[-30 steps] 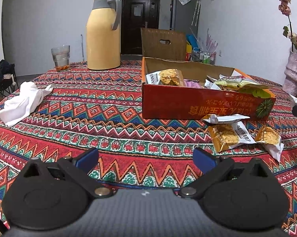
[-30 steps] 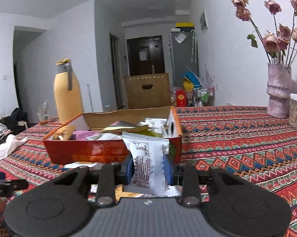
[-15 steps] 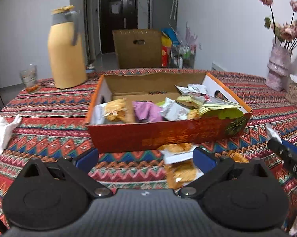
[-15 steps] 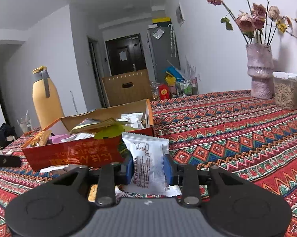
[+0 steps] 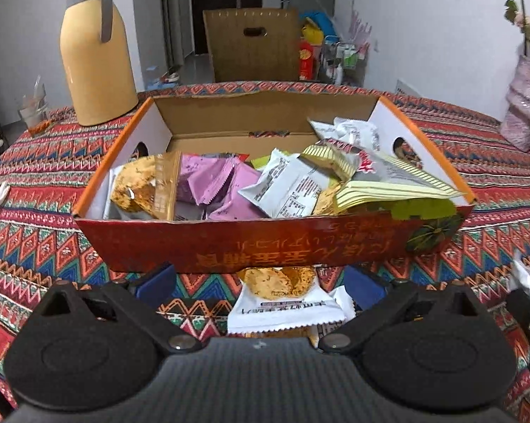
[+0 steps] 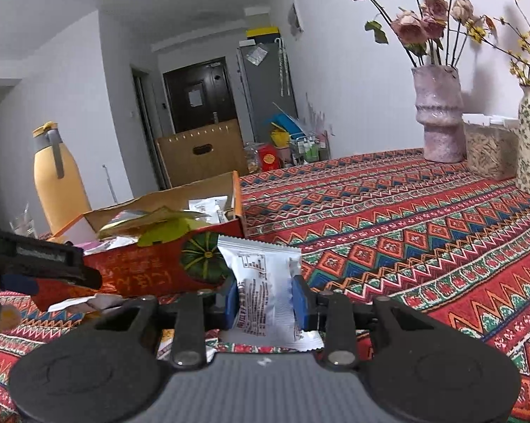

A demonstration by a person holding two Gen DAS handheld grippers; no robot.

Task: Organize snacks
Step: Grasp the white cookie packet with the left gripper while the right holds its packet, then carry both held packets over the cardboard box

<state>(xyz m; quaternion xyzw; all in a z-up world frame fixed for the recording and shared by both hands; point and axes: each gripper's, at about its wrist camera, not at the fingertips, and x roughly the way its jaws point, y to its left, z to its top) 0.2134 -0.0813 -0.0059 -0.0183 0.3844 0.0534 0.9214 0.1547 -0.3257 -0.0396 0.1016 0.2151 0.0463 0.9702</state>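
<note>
Most snacks are already piled in the red carton (image 5: pixel 265 243). 1 white packet (image 6: pixel 265 299) is clamped in the right gripper (image 6: pixel 265 303), at 4 o'clock off the carton's corner, not yet dropped in. Left gripper (image 5: pixel 261 282) is spread wide, empty, around a cookie packet (image 5: pixel 282 299) lying at 6 o'clock of the carton. At least 2 left to be boxed.

Snack packets (image 5: pixel 289 187) in box (image 5: pixel 265 243), flask (image 5: pixel 95 53) behind-left.
</note>
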